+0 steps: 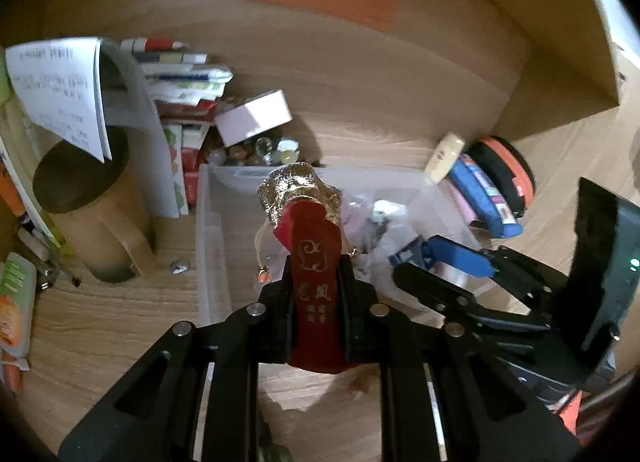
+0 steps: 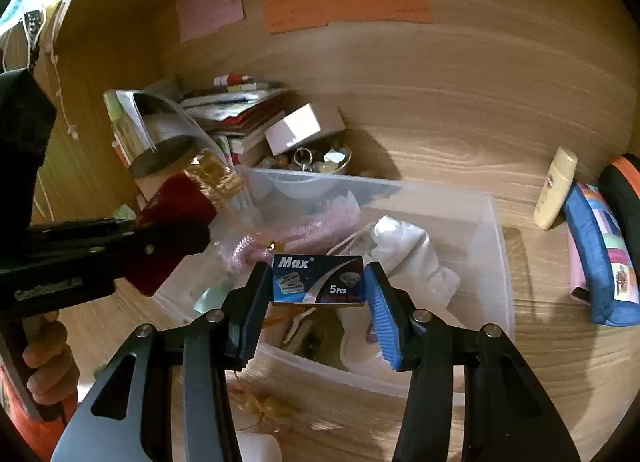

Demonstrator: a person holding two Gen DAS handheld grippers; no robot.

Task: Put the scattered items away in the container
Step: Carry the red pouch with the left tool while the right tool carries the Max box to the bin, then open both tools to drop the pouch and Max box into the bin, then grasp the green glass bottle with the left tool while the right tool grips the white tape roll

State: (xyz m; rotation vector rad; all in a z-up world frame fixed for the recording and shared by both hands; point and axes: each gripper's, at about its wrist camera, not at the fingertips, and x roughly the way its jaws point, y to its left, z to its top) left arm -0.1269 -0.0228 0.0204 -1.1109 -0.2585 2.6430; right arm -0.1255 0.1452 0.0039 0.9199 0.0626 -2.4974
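A clear plastic bin (image 1: 208, 230) (image 2: 498, 262) stands on the wooden desk and holds a white cloth bundle (image 2: 404, 250), a pink knitted item (image 2: 312, 226) and other small things. My left gripper (image 1: 314, 282) is shut on a red and gold pouch (image 1: 308, 230), held over the bin's near left side; it also shows in the right wrist view (image 2: 176, 214). My right gripper (image 2: 318, 282) is shut on a small blue "Max" box (image 2: 318, 280) above the bin; it shows in the left wrist view (image 1: 440, 262).
A stack of books (image 1: 184, 78) and a white box (image 1: 256, 116) over a bowl of trinkets (image 2: 320, 160) stand behind the bin. A brown cup (image 1: 88, 206) stands left. A cream bottle (image 2: 556, 190), blue pouch (image 2: 600, 262) and black-orange case (image 1: 508, 174) lie right.
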